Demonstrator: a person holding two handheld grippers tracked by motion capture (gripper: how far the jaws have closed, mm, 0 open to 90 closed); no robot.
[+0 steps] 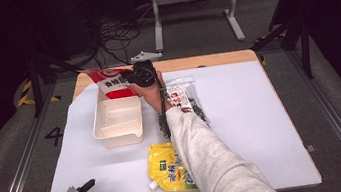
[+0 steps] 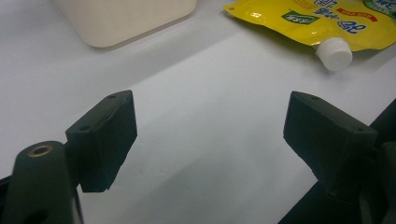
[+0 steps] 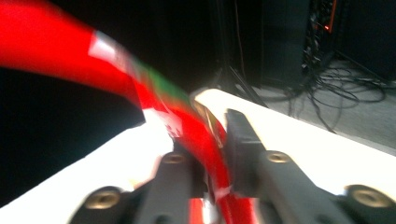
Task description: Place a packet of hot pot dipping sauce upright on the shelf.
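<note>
Black-padded and spread wide at the near left: found the left gripper (image 1: 102, 191) so, with nothing but bare white table (image 2: 201, 121) between its jaws. Saw a cream plastic bin (image 1: 118, 123) ahead of those jaws on their left, and a yellow spouted pouch (image 2: 308, 18) ahead on their right, both well clear of the pads.

Further right, past the far end of the bin, found the red pouch (image 1: 111, 81) pinched between the jaws of the right gripper (image 1: 143, 74), closed on its thin edge as far as the blurred right gripper view allowed. Saw its bulk arching up and away to the left of those jaws.

Judged it light, soft and floppy, with slick film likely to slide out of a shallow pinch. Judged a flat sealed edge or corner the best hold, taken deep between the pads rather than at the bulging middle.

Noted a clear snack packet (image 1: 181, 97) just right of that gripper, untouched.
</note>
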